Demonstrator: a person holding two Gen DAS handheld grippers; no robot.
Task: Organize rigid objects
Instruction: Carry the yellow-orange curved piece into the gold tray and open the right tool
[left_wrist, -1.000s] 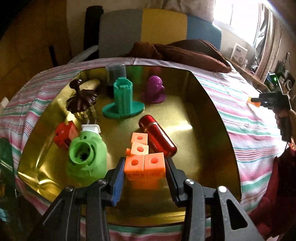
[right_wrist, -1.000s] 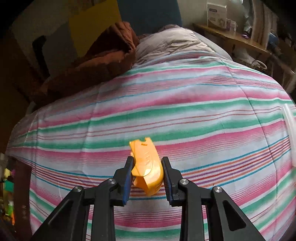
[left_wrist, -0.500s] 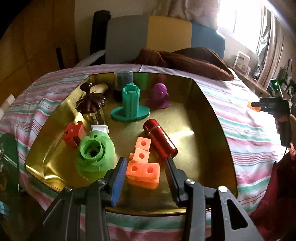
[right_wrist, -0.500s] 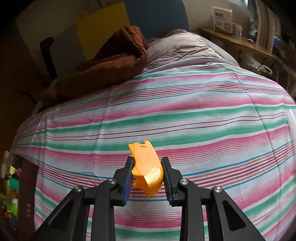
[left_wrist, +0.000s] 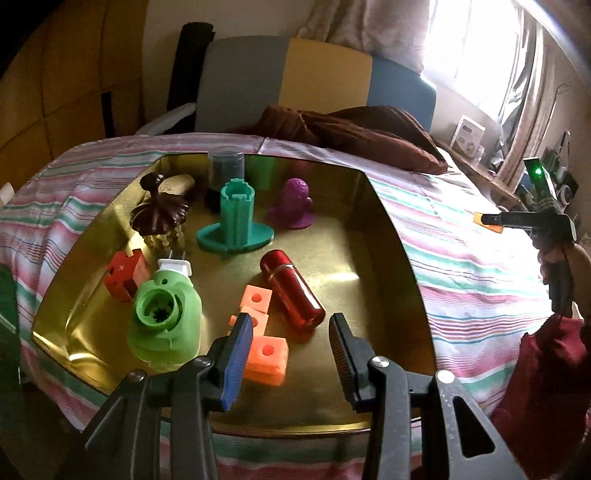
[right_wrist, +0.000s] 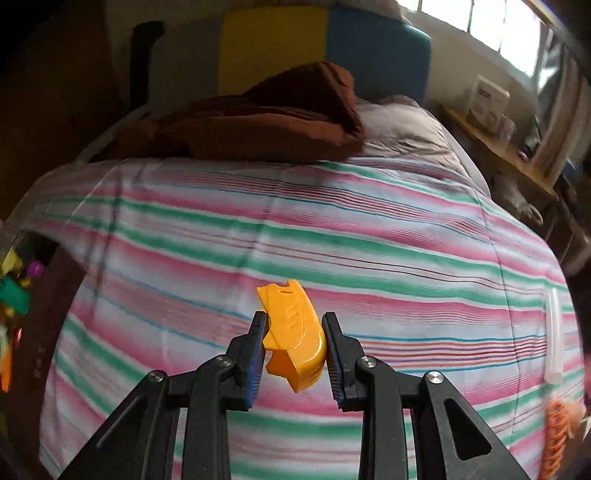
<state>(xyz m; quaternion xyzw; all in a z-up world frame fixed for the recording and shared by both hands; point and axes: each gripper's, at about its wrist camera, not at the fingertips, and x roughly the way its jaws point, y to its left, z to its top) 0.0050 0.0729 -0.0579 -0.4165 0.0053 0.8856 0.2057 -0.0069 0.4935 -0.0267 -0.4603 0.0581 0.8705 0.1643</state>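
**Left let go of orange blocks, right carrying yellow piece over bed**

Changes vs a second ago: the orange block cluster (left_wrist: 260, 338) was clamped between the left fingers; now it lies on the floor of the gold tray (left_wrist: 388, 236), partly behind the left-hand finger, and neither pad presses on it. Left gripper (left_wrist: 291, 356) is open with a clear gap on its right side. Red cylinder (left_wrist: 291, 291) lies just beyond the fingertips, green round piece (left_wrist: 164, 319) to their left. Further out: teal post on disc (left_wrist: 236, 225), purple figure (left_wrist: 293, 205), dark brown piece (left_wrist: 159, 210), red block (left_wrist: 125, 275), all where they were.

Right gripper (right_wrist: 295, 345) has the same clamp on the yellow plastic piece (right_wrist: 291, 338), pads tight on both its sides, its top sticking out past the fingertips. Its view has swung left: tray edge and toys now show at far left, and the striped bedspread (right_wrist: 332, 236) is motion-blurred.

Pose: left fingers pitched down over the near half of the tray. Right fingers pitched down above the bedspread, well right of the tray; seen from the left camera it is held level at the far right, with a hand (left_wrist: 561, 258) on the grip
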